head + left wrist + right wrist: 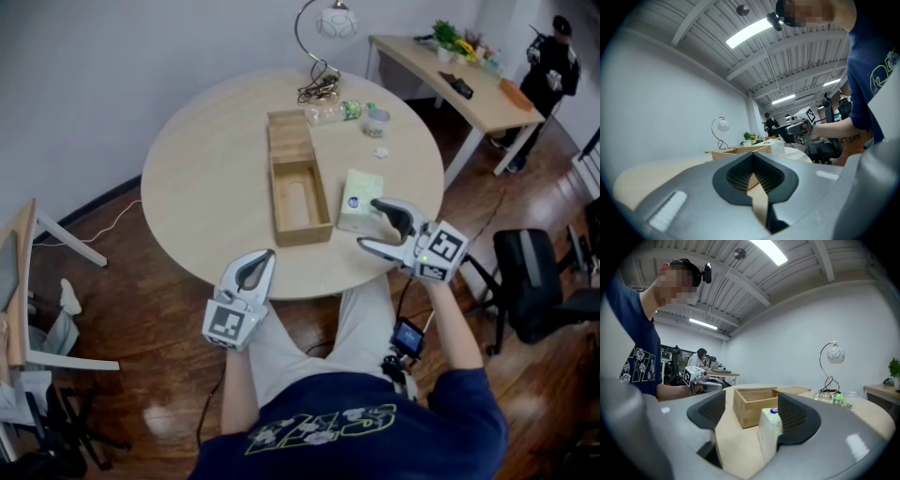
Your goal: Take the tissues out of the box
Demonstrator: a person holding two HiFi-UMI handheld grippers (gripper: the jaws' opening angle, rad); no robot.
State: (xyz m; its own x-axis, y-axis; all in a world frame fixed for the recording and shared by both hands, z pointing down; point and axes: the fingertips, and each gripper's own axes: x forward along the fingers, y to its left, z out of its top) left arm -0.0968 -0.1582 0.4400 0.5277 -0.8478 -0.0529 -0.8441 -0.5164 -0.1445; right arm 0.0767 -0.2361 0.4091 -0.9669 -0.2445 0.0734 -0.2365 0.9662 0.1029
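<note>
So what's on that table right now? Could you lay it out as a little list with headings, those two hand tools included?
Table: round, pale wood
Wooden box: open, looks empty
Lid: flat on the table just beyond the box
Tissue pack: out of the box, lying to its right
Right gripper: jaws apart, tissue pack between them, not clamped
Left gripper: jaws together, empty, at the table's near edge
Far edge: lamp, plastic bottle, small jar
</note>
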